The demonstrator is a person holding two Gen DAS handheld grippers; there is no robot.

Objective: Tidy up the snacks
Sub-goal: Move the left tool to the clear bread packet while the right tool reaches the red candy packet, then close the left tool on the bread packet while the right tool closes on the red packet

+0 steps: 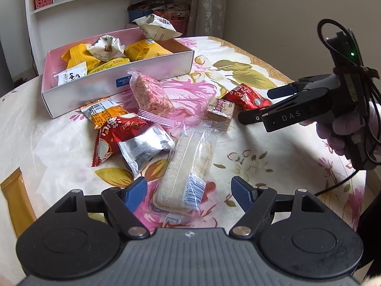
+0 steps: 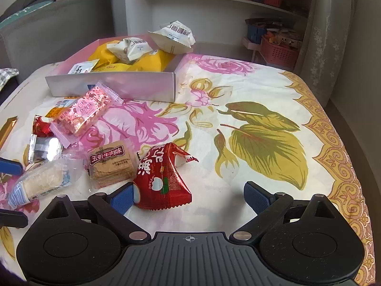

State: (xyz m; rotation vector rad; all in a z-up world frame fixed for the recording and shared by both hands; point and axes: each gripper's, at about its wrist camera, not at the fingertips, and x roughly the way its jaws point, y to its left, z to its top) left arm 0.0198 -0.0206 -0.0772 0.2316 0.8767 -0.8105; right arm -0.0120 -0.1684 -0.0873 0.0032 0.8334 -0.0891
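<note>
Snacks: part sorted — several yellow and white packets already lie in the box point(image 1: 152, 71) at the far left of the worktop point(image 1: 273, 147).
Left to sort: a gold bar point(image 1: 14, 197) at the left edge, a loose heap near the box holding an orange packet point(image 1: 104, 114), a red packet point(image 1: 114, 135) and a silver packet point(image 1: 145, 147), then a pink bar point(image 1: 152, 95), a clear-wrapped pale bar point(image 1: 188, 174), a brown biscuit pack point(image 1: 219, 112) and a second red packet point(image 2: 164, 178).
Left hand-held gripper point(image 1: 189, 194): fingers apart, straddling the pale bar's near end — not pressing it.
Right hand-held gripper point(image 2: 188, 197): fingers wide apart, the second red packet just beside its left finger.
Hidden: the gold bar is cut off by the frame; the orange packet lies largely under its neighbours; packets deep in the box overlap, so no count.
</note>
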